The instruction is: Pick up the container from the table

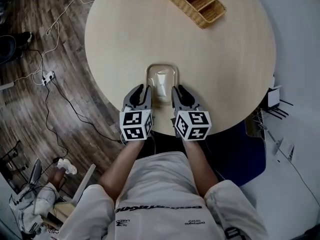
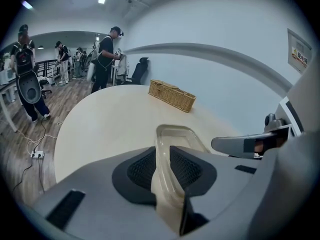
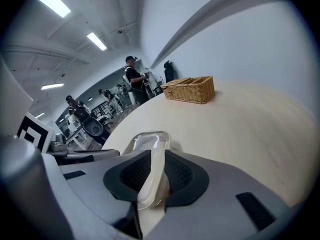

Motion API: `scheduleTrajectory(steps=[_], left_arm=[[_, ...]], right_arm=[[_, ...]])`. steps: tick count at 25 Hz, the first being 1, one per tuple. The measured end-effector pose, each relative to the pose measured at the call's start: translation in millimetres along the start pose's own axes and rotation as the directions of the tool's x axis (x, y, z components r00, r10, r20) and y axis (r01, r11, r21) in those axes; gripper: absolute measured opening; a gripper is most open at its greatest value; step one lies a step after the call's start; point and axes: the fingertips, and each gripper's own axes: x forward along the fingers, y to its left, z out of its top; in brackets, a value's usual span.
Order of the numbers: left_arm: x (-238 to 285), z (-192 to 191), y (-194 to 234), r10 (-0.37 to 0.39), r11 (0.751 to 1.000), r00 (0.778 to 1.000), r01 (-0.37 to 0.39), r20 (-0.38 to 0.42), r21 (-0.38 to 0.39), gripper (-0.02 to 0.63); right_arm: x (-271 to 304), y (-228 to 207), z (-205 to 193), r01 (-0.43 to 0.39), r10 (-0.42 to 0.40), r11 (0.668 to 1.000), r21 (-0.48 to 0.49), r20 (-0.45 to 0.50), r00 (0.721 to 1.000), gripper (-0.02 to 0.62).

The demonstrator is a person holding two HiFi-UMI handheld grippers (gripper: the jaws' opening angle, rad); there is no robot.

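Container (image 1: 162,76) rims clamped between jaws of left gripper (image 1: 142,91) and right gripper (image 1: 178,91), near edge of round pale table (image 1: 210,54), wood floor (image 1: 45,39) beyond.

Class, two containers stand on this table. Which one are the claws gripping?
The clear container at the near edge: left claw and right claw pinch its side rims. The wicker basket sits apart at the far edge.

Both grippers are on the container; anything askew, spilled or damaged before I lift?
Nothing stands out. The clear container looks intact and level on the table, with the left gripper and right gripper each shut on a side rim. No spill shows. The wicker basket lies well apart.
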Motion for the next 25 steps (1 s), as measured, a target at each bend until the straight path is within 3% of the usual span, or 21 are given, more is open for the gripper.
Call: scheduleTrajectory(steps=[14,25], left_arm=[[17.9,-15.4,5.8,-0.021,1.0,0.998,0.02,-0.051,-0.019,0.078],[19.3,-15.4,3.6,-0.052,0.994,0.997,0.046,-0.057,-0.096,0.044]], right_arm=[[18.4,-17.0,-20.9,0.01,-0.006,0.997,0.074,-0.06,0.998,0.097],[19.7,-17.3,-21.8,-0.005,0.015,0.99,0.142,-0.067,0.998,0.064]])
